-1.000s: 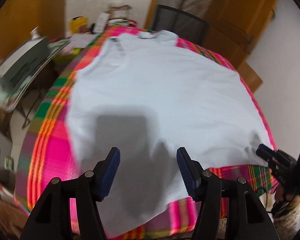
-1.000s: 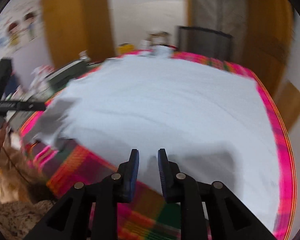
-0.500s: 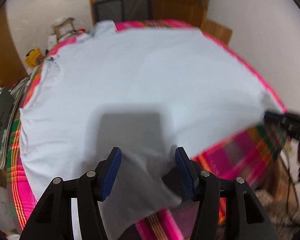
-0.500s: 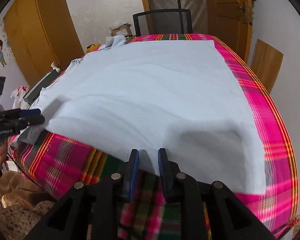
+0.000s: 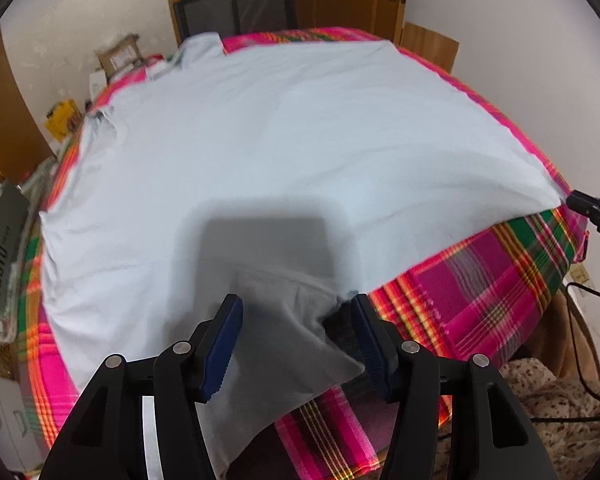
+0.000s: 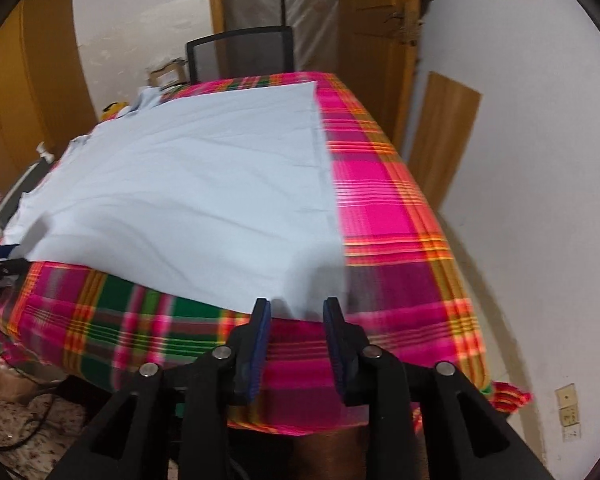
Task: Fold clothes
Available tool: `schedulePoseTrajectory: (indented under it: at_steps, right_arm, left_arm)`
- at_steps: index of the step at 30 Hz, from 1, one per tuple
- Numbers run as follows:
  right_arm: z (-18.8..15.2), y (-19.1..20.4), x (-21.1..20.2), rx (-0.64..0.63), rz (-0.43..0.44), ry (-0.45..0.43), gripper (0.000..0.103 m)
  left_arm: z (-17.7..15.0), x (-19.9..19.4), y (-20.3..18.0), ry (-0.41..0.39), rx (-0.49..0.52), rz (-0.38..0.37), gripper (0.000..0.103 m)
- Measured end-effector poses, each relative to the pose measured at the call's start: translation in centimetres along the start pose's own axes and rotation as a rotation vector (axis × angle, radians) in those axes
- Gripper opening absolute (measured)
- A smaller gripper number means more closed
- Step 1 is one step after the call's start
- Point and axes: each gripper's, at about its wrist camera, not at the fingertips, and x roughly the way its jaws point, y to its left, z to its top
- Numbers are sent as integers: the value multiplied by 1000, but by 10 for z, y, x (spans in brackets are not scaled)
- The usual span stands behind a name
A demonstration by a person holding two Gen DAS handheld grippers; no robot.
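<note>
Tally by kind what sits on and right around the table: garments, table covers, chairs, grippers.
Garments: 1, the pale blue shirt
Table covers: 1, the plaid tablecloth
Chairs: 1, the black chair
Grippers: 2, left gripper and right gripper
Total: 5

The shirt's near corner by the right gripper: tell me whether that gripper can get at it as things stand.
Probably yes. The right gripper is opening, the shirt corner lies just ahead of its fingertips on the plaid tablecloth, and nothing stands between them.
</note>
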Motion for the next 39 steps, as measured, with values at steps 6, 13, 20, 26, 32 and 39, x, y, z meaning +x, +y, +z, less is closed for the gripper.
schedulePoseTrajectory:
  at_steps: [6,13,20,26,32,39]
  right_arm:
    - [-9,2,-1,-73,-35,-14,32]
    - [-13,4,3,-181,-63,-8,34]
    - [-4,4,13,-244,-75,-29,35]
    - [2,-3,18,-180,2,-32,11]
    - [20,-16,17,-63,37,-83,8]
    - [41,-19,14,-16,47,-134,8]
  left_arm:
    - [2,2,-6,4,40,59,58]
    - [1,8,-9,25,59,72,58]
    - [2,9,-2,40,29,61,61]
    - [0,6,-10,23,90,71,61]
    - [-4,-4,-28,-10,214,58,61]
    - [2,8,-34,7,277,46,61]
